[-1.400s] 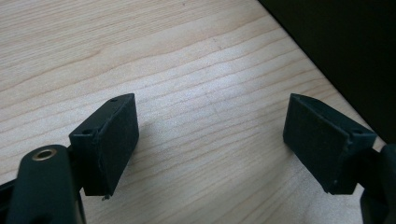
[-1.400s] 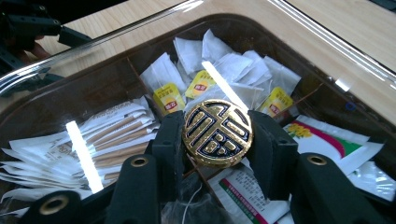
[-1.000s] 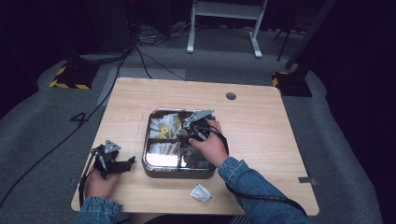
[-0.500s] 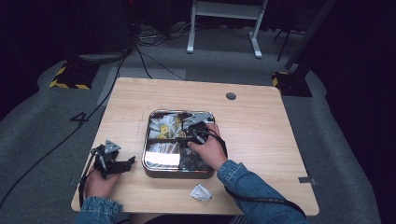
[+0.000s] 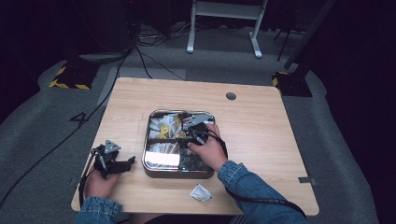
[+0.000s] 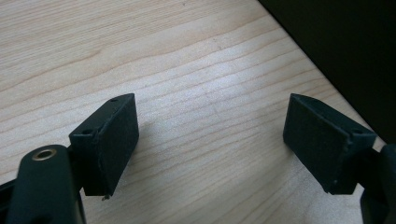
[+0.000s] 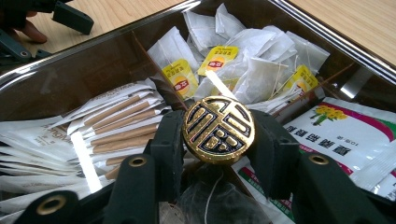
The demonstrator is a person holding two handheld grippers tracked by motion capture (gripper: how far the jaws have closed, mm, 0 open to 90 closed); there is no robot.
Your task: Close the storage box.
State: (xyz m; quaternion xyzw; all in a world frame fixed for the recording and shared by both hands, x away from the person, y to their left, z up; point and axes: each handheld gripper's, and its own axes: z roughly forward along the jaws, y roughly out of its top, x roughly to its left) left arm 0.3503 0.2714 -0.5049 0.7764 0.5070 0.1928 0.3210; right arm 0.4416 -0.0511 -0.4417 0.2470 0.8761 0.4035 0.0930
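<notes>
A square metal tray (image 5: 177,173) with dividers sits mid-table. A round gold knob (image 7: 218,129) with a raised character stands where the dividers meet. My right gripper (image 7: 218,133) reaches into the tray (image 7: 327,35) and both pads press on the knob's sides; the jaws have just eased open a little with the knob still between them. From above, the right gripper (image 5: 185,135) lies over the tray's centre. My left gripper (image 5: 127,163) rests open on the wood at the left, and its pads (image 6: 112,140) stand wide apart over bare table.
Tea bags (image 7: 261,60) with yellow tags fill the far compartment, long paper sachets (image 7: 116,121) another, and a flower-printed packet (image 7: 345,135) a third. A loose white packet (image 5: 201,192) lies near the table's front edge. A cable hole (image 5: 230,96) is at the back.
</notes>
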